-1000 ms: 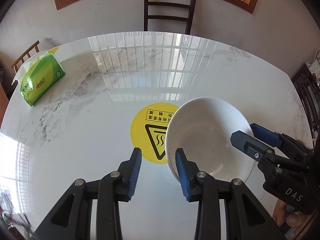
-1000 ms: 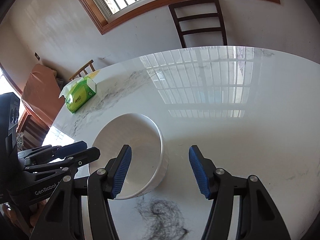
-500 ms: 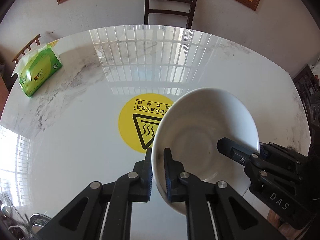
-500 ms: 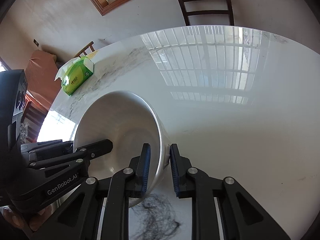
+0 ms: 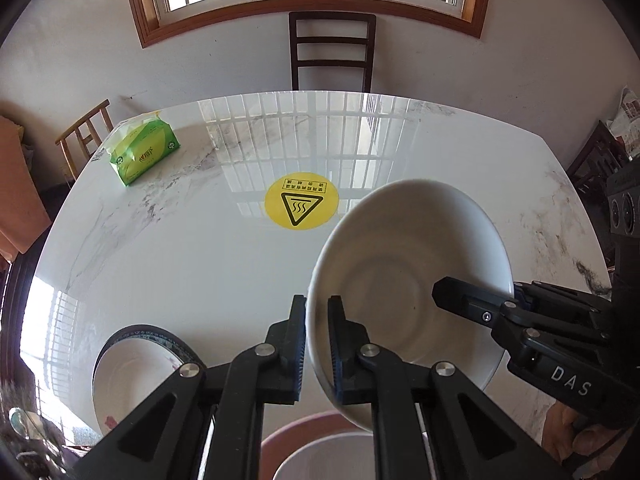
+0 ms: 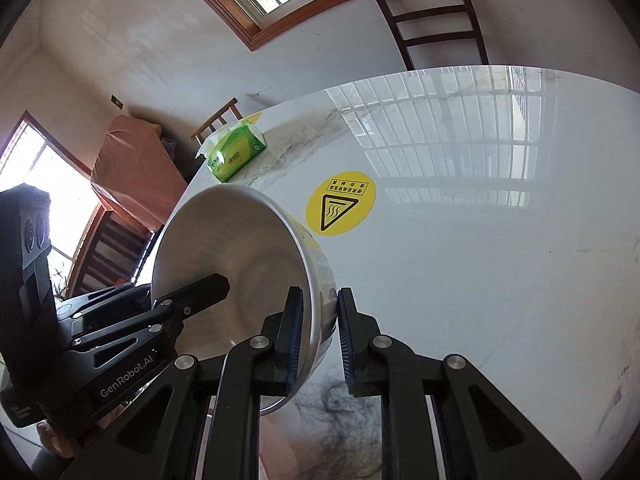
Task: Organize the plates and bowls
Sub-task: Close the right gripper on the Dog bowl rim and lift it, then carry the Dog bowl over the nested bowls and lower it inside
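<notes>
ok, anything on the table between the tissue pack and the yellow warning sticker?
Nothing. In the left wrist view the marble table is bare between the tissue pack and the yellow sticker; the right wrist view shows the same.

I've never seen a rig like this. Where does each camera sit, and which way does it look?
Left wrist: on the left gripper, looking down along its jaws at the white bowl; the right gripper reaches in.
Right wrist: on the right gripper, facing the bowl's other rim; the left gripper shows.
Both share the bowl, yellow sticker, tissue pack and marble table.
</notes>
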The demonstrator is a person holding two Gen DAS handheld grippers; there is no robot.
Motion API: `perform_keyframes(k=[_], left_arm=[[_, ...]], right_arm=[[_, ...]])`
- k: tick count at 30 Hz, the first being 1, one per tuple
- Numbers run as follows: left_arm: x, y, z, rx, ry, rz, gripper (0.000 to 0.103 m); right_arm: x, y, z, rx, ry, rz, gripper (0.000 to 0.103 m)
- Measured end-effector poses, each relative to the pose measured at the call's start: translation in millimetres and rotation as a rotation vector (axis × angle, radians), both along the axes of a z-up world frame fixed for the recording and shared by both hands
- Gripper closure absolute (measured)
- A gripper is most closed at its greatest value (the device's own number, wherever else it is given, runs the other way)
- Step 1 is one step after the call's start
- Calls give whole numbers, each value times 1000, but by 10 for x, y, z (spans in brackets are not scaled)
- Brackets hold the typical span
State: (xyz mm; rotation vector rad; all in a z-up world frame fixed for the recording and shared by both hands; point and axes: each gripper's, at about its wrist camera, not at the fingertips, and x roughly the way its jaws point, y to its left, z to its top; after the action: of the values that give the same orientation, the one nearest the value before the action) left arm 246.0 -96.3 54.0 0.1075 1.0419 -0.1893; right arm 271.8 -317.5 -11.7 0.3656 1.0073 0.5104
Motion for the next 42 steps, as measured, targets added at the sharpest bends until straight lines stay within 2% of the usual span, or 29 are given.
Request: perform_keyframes(k=[8, 19, 34, 42], left_arm=[[-699, 110, 64, -14, -18, 1, 92], [-1282, 299, 2, -49, -2, 18, 92], [-1653, 500, -158, -80, 16, 33, 92], [-1554, 537, -203, -103, 28, 74, 92]], right_arm=[[-657, 58, 174, -8, -34, 8, 86], [-1220, 166, 113, -8, -18, 26, 86], [-1659, 287, -8, 5, -14, 26, 85], [-1639, 365, -59, -4, -16, 5, 86]])
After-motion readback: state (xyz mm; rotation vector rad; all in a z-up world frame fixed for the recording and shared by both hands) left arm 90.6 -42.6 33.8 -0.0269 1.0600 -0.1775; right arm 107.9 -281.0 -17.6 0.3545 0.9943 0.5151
